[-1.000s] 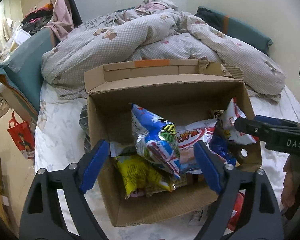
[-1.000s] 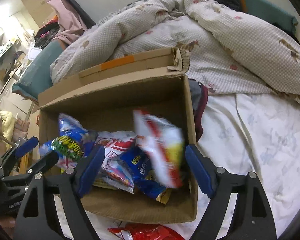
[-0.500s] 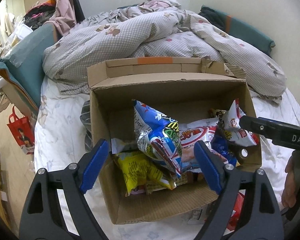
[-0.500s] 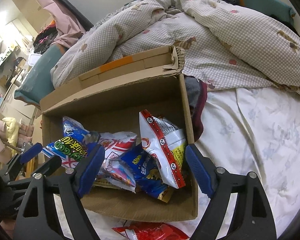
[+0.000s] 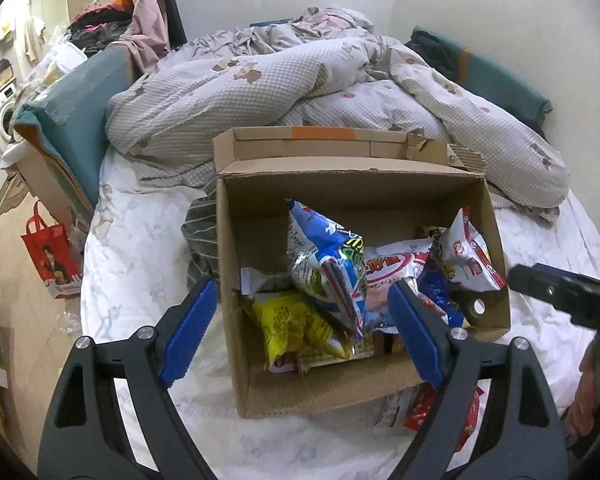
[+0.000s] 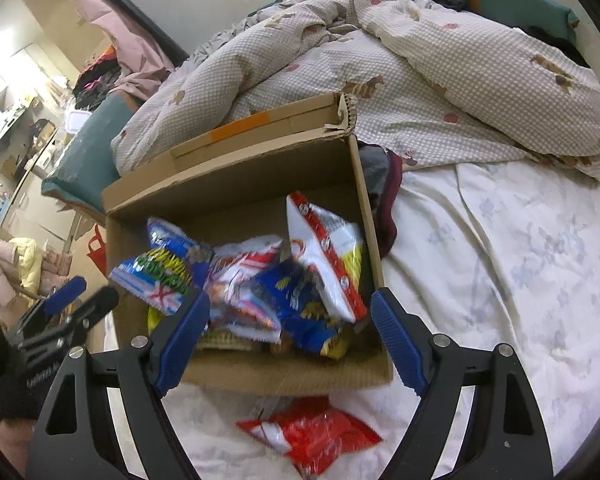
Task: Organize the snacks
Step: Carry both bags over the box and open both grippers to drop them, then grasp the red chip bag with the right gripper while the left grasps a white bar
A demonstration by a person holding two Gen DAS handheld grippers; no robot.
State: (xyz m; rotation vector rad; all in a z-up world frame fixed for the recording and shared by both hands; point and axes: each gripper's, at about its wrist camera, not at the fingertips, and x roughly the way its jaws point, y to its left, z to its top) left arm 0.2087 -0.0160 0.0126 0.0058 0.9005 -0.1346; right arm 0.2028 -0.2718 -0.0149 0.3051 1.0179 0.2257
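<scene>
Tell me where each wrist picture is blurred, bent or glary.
Left wrist view: mostly sharp, fisheye bows the cardboard box walls, black corners; glare on the silver-blue snack bag. Right wrist view: motion blur smears the snack bags, notably the white-and-red bag; bright wash over the room at the upper left.

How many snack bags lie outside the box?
1 for sure: a red bag on the sheet just in front of the box. Paper beside it in the left view may be another.
</scene>
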